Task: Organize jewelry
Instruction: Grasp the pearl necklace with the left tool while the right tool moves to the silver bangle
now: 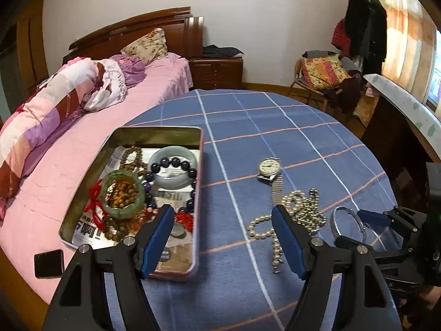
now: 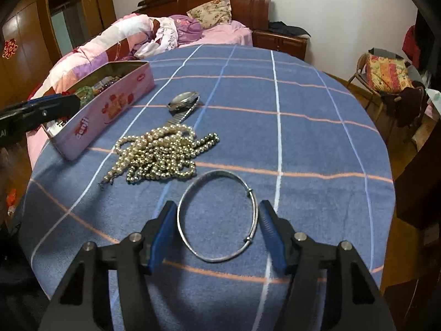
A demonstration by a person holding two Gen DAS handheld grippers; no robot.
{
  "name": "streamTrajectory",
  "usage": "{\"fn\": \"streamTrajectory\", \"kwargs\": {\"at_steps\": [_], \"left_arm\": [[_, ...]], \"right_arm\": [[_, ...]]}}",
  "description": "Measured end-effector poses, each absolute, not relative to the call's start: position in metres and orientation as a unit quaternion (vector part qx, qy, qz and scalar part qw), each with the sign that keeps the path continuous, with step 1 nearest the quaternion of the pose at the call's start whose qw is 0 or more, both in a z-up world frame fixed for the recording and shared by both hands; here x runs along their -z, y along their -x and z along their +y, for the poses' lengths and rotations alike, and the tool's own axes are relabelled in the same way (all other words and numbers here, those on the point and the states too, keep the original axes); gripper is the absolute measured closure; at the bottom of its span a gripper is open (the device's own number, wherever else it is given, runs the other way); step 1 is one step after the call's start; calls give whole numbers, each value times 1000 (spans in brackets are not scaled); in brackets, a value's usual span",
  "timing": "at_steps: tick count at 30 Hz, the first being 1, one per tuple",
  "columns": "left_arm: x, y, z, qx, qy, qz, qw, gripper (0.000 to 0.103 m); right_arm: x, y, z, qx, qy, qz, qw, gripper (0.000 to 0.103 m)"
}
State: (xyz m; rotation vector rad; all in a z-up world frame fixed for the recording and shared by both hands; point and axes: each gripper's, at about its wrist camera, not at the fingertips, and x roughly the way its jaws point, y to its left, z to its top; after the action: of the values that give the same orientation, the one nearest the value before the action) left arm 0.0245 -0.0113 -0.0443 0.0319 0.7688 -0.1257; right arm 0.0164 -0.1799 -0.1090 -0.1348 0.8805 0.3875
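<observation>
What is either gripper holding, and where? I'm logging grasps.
Nothing. The right gripper is open, its fingers straddling the silver bangle on the blanket; the left gripper is open and empty.

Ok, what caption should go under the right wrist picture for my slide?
Open right gripper straddling a silver bangle on the blue plaid tablecloth, beside a pearl necklace heap, wristwatch and pink tin.

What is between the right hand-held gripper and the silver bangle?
Nothing visible. The right hand-held gripper is open, with the bangle lying flat on the cloth between its fingers. The pearls lie farther off, clear of them.
</observation>
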Motion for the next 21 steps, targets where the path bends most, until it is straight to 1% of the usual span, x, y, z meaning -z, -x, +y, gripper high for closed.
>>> {"fn": "streamTrajectory", "kwargs": {"at_steps": [12,16,18,19,20,21], "left_arm": [[59,-43,-59,106,-57,395,911,30],[65,-46,-70,129,-61,406,903,30],[75,-54,-72,126,-58,420,897,42],[81,-58,-72,129,-56,431,891,54],[85,-61,-73,132,-51,439,887,61],[89,-64,-72,134,-45,447,883,63]], "right_arm": [[89,-54,-191,-136,45,396,907,40],[93,-64,-190,-128,38,399,907,40],[97,-65,-188,-126,41,402,906,40],[96,-65,-187,-126,42,401,906,40],[95,-63,-188,-126,44,398,908,40],[95,-63,-188,-126,45,397,908,40]]}}
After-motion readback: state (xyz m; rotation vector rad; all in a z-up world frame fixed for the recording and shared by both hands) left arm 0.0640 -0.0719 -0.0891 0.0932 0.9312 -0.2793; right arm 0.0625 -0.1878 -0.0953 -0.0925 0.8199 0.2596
